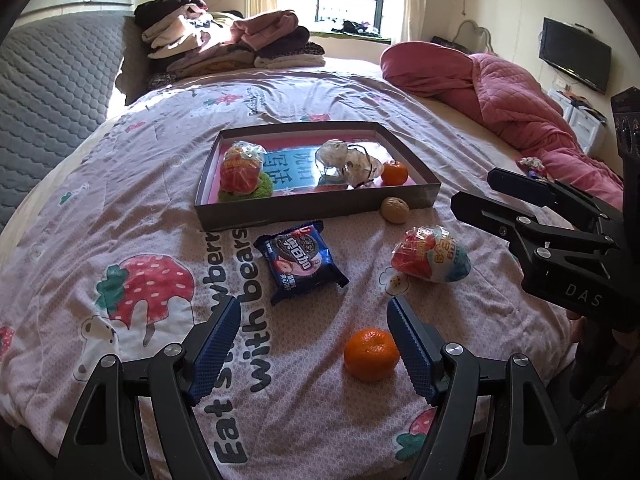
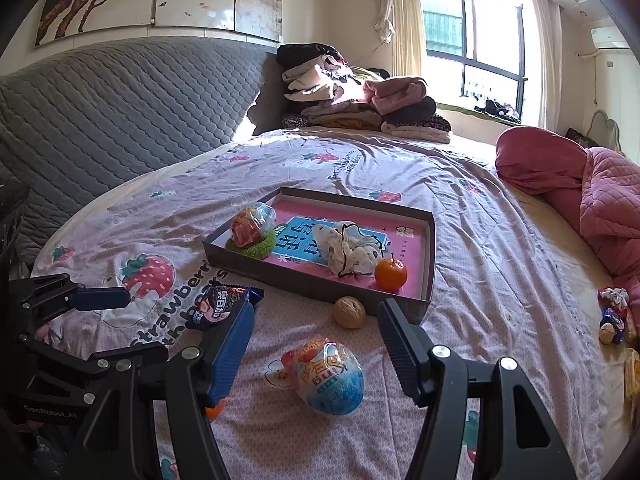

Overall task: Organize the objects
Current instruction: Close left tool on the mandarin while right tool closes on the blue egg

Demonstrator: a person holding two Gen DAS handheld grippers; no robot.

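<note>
Left wrist view: the left tool [image 1: 313, 342] is spread, empty, with a mandarin [image 1: 371, 354] on the bed [image 1: 100, 208] between its tips; light, round, likely to roll, best pinched across its middle.

Right wrist view: the right tool [image 2: 316, 338] gapes over a foil-wrapped egg [image 2: 330, 378], probably crinkly and slippery, near the tray [image 2: 280, 276].

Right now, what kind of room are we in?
Most likely a bedroom: there's a big bed with a strawberry quilt, a padded grey headboard, and folded clothes stacked near the window.

Two black grippers, left [image 1: 314, 344], right [image 2: 316, 354], blue ribbed pads [image 1: 218, 344], silver screws, white lettering
</note>
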